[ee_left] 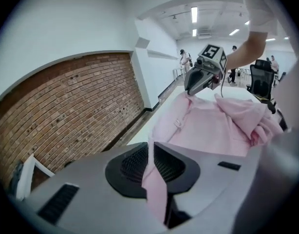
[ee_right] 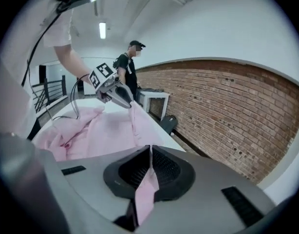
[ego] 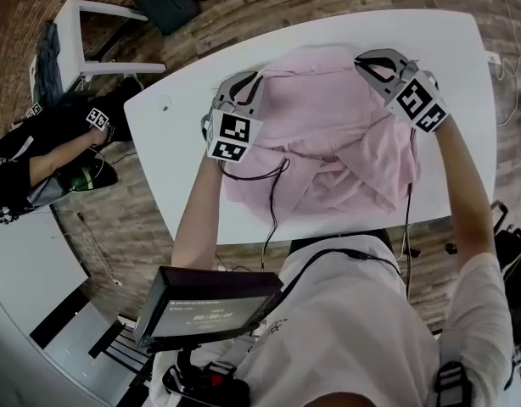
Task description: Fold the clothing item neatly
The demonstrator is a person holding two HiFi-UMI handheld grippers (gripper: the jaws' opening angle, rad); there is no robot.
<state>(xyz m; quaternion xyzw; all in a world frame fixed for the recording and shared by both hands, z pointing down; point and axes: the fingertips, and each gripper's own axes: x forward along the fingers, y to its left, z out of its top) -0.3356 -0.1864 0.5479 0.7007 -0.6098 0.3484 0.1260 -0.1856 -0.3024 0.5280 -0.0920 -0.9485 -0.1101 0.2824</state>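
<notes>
The pink shirt [ego: 328,147] lies on the white desk [ego: 473,49], its near part bunched in loose folds at the desk edge closest to the person. Its far edge is raised, pinched at two points set well apart.

The left tongs [ee_left: 152,152] are closed on a thin fold of the pink cloth: the fabric runs up between the two black pads and out towards the rest of the shirt. The right tongs [ee_right: 149,155] grip in the same way, with a strip of cloth clamped between nearly closed pads. Each gripper view shows the other tongs across the shirt, holding the cloth at about the same height, with the fabric stretched between them.

This two-point hold looks meant to pull one edge straight, so that the wrinkled body hangs or drags flat instead of staying heaped. Taking the shirt near its outer corners, not its middle, keeps the span wide and the edge level. Both tongs point slantwise down at the desk, which suits lifting and then laying the cloth back down.

Folding itself seems not yet begun; the shirt must first be spread smooth. The risk, as I judge it, is that thin cloth slips from a narrow pinch if pulled too hard.
</notes>
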